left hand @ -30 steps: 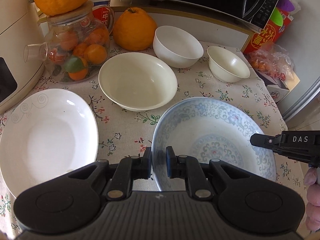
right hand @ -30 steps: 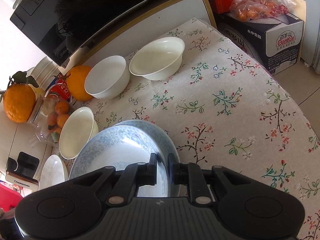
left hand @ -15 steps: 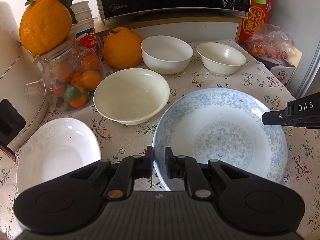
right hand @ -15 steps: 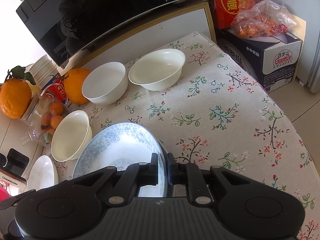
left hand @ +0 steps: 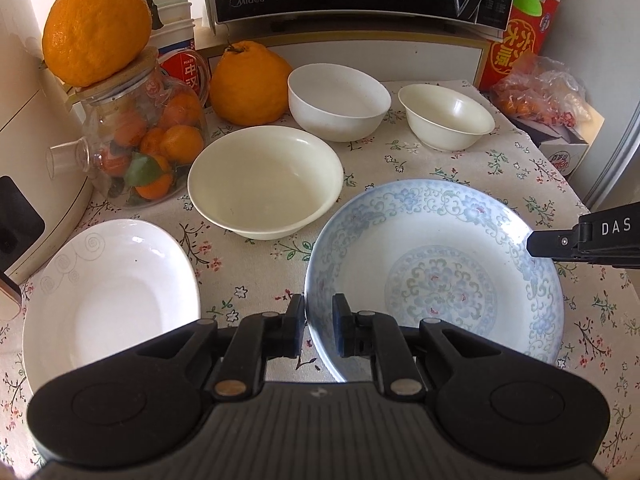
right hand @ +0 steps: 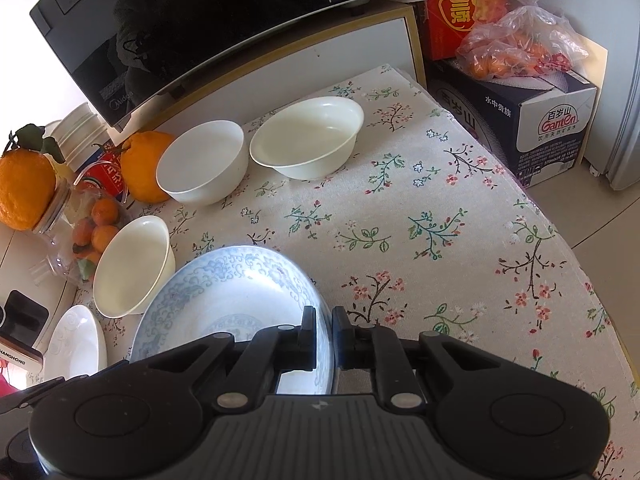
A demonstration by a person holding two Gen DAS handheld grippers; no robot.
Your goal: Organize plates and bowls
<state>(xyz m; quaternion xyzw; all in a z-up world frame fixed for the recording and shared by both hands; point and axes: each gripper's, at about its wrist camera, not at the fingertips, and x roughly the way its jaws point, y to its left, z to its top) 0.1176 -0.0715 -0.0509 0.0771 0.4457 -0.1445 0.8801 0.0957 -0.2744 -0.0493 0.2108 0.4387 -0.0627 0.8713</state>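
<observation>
Glazed blue-patterned round plate [left hand: 436, 272] rim pinched by left tool [left hand: 319, 322] and right tool [right hand: 323, 334].

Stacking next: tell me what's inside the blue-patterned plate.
Nothing lies in the blue-patterned plate; only its painted floral centre shows. The left gripper and right gripper cover small parts of its rim.

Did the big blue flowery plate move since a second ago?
Yes. In the right wrist view the blue patterned plate has slid toward the camera, away from the cream bowl, whose rim it overlapped earlier.
</observation>
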